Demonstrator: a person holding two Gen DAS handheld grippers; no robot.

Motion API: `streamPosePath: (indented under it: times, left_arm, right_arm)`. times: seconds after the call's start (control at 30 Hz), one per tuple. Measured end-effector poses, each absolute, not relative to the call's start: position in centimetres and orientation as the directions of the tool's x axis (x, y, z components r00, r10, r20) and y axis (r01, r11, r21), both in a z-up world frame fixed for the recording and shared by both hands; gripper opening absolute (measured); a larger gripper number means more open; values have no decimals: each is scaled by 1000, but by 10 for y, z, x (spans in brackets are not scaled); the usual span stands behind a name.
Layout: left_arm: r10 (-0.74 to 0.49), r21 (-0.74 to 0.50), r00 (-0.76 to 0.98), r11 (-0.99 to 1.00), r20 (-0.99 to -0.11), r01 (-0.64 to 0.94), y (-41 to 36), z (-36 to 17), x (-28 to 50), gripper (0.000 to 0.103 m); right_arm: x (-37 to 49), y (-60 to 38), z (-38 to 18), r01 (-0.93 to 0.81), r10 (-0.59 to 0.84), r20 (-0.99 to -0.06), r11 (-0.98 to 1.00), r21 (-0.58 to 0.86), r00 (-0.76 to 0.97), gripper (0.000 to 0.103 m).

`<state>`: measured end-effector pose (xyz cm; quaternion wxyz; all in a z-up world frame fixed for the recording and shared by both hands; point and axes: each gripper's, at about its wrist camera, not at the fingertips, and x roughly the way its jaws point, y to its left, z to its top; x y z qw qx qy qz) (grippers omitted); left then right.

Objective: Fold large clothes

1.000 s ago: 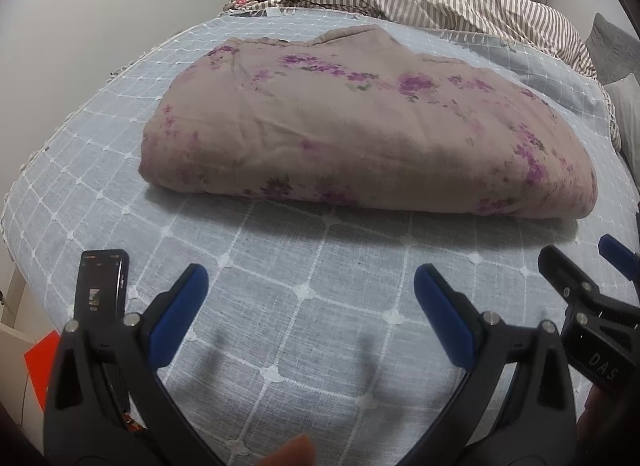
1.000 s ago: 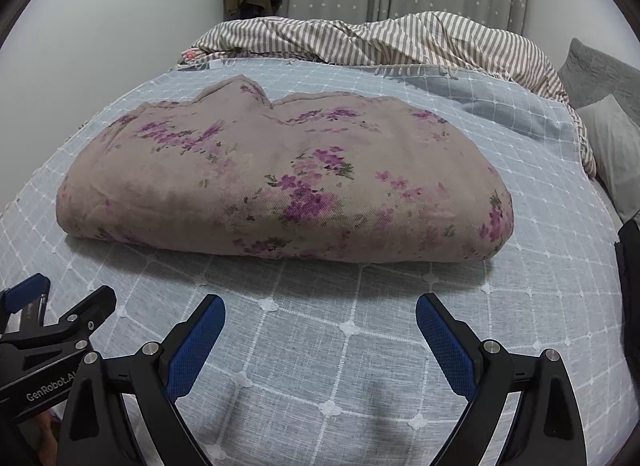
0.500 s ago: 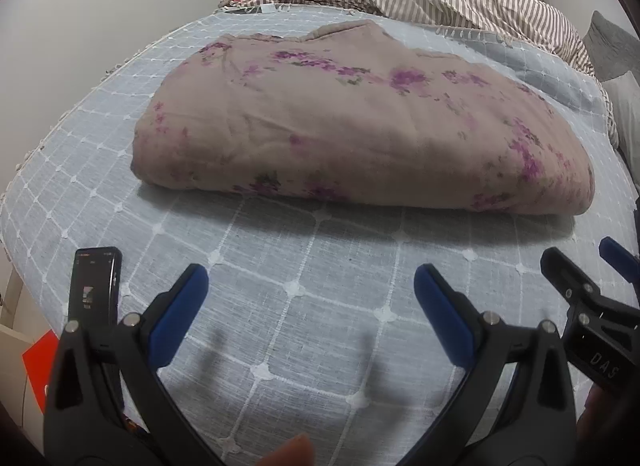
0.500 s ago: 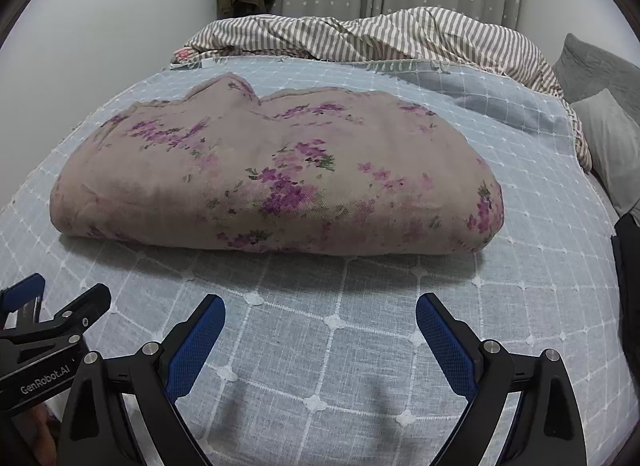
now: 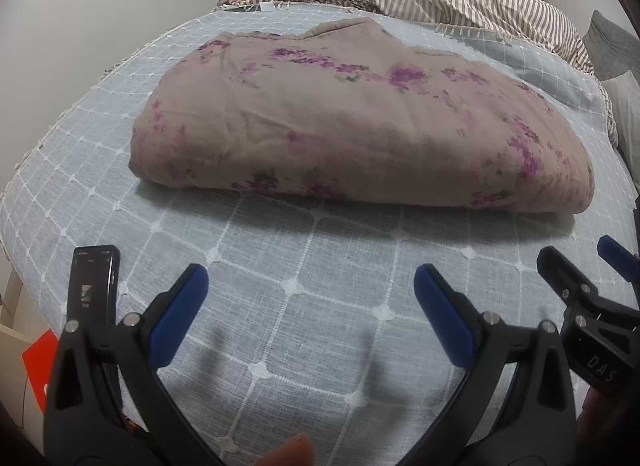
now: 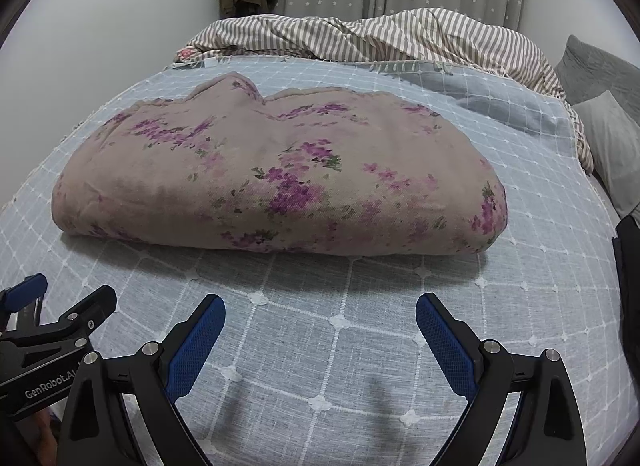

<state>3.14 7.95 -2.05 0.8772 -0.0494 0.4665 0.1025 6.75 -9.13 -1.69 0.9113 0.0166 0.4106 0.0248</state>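
Note:
A thick taupe cloth with purple flowers (image 5: 360, 121) (image 6: 280, 177) lies folded into a long bundle across the middle of the bed. My left gripper (image 5: 312, 290) hovers open over the bedspread, short of the bundle's near edge, holding nothing. My right gripper (image 6: 320, 318) is also open and empty, a little in front of the bundle. Each gripper shows at the edge of the other's view: the right one (image 5: 584, 266) at the far right, the left one (image 6: 68, 298) at the lower left.
The bed has a pale blue gridded bedspread (image 6: 400, 346). A striped duvet (image 6: 360, 41) is bunched at the far end, with grey pillows (image 6: 600, 113) on the right. A black phone (image 5: 94, 282) lies at the bed's near left edge. A wall stands on the left.
Both grippers have drawn back slightly and tilted, so the folded bundle sits a little lower and farther in view. Both stayed open and empty.

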Motion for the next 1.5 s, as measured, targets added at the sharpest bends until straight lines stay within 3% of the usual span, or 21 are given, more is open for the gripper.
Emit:
streamPosePath:
  times: [1.5]
  left_arm:
    - [135,7,530,972,-837,-236,79,-24,35,102]
  right_arm:
    - [64,-97,-17,-25,73,-754,997,75,653,97]
